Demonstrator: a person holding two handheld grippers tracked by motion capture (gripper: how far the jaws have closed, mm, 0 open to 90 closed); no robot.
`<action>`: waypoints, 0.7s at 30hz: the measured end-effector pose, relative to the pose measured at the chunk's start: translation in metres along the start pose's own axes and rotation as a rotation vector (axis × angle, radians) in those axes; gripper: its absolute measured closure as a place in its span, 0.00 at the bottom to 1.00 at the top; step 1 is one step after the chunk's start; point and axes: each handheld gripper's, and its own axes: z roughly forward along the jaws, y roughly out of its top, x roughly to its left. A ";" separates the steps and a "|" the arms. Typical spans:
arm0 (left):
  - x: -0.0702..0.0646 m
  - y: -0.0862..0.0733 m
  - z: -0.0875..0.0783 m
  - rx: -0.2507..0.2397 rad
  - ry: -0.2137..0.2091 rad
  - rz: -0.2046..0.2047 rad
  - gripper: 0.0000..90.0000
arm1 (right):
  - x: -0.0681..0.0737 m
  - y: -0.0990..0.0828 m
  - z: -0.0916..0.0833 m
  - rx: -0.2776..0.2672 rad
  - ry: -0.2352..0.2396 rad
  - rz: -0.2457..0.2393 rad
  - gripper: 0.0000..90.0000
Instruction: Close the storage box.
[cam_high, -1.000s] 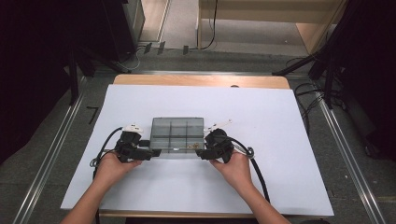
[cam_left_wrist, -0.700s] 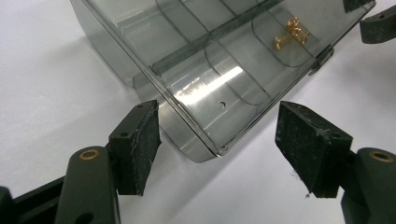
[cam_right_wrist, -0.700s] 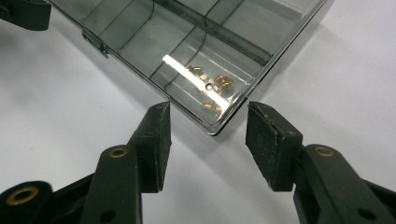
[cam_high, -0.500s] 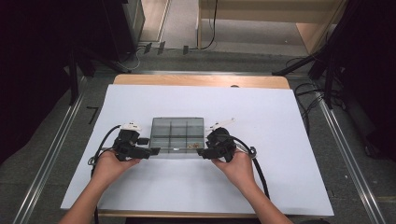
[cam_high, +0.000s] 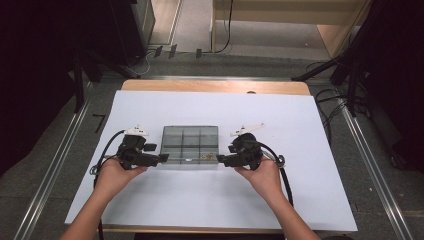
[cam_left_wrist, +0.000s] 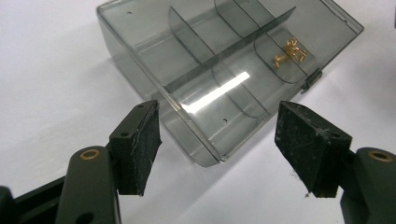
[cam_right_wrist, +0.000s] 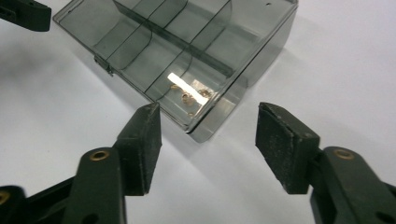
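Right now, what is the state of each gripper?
Left gripper: open, at a corner of the box.
Right gripper: jaws just opened further, holding nothing.

Smoky, see-through plastic box (cam_left_wrist: 224, 70), glossy, catching a bright glare. Inside it, shiny gold-coloured metal bits (cam_right_wrist: 189, 95). Under it, matt white paper-like sheet (cam_high: 300, 125) over a wooden counter (cam_high: 215, 86). Beside it, matt black tongs (cam_left_wrist: 217, 140) with rough, scuffed pads (cam_left_wrist: 306, 140).

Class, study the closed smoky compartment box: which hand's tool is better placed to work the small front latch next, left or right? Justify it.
Probably the right tool: its open jaws, just widened, point at the box corner beside the latch edge and brass parts. The left tool sits level, equally near; it's close.
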 end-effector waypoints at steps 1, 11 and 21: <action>0.001 0.000 -0.001 0.001 0.000 -0.001 0.36 | -0.001 0.000 -0.001 -0.006 -0.007 0.009 0.43; 0.014 -0.001 -0.009 -0.021 0.026 -0.034 0.36 | -0.020 -0.004 -0.014 -0.027 -0.048 0.045 0.38; 0.028 -0.005 -0.010 -0.022 0.049 -0.069 0.36 | -0.039 -0.009 -0.017 -0.030 -0.079 0.105 0.30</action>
